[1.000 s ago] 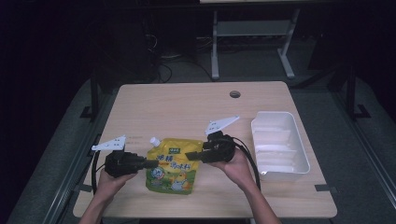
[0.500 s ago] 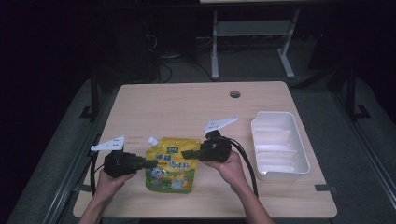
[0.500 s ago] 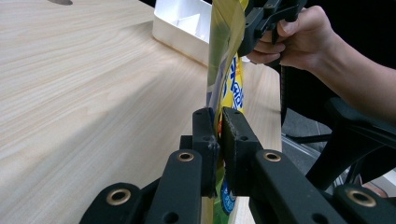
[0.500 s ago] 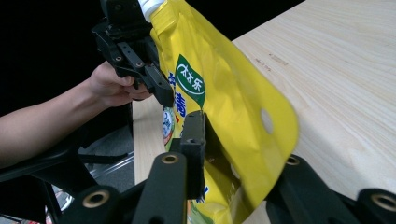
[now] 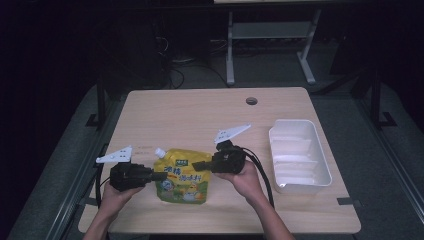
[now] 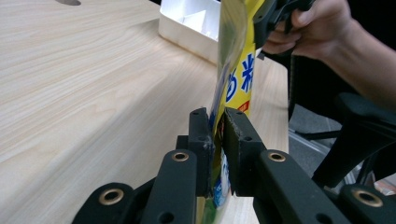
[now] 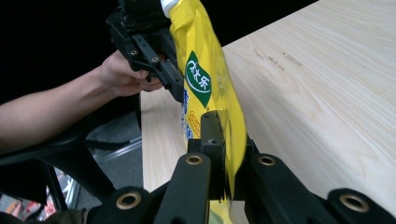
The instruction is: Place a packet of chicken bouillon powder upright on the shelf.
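Observation:
A yellow spouted drink pouch point(image 5: 181, 175) with a white cap is held between both grippers near the table's front edge. My left gripper point(image 5: 159, 176) is shut on the pouch's left edge; in the left gripper view the jaws pinch the pouch point(image 6: 233, 79) edge-on. My right gripper point(image 5: 196, 165) is shut on the right edge. In the right gripper view the pouch point(image 7: 205, 79) passes between my jaws, with the other gripper point(image 7: 175, 86) and a hand behind it.
A white rectangular tray point(image 5: 298, 155) lies at the right of the wooden table point(image 5: 200, 115), also seen as a tray point(image 6: 191, 23) beyond the pouch. A round cable hole point(image 5: 251, 101) sits near the far edge. Dark floor and a chair base surround the table.
Both grippers keep their hold on the pouch; the right hand has shifted slightly left and toward the front edge. The pouch stays in about the same place.

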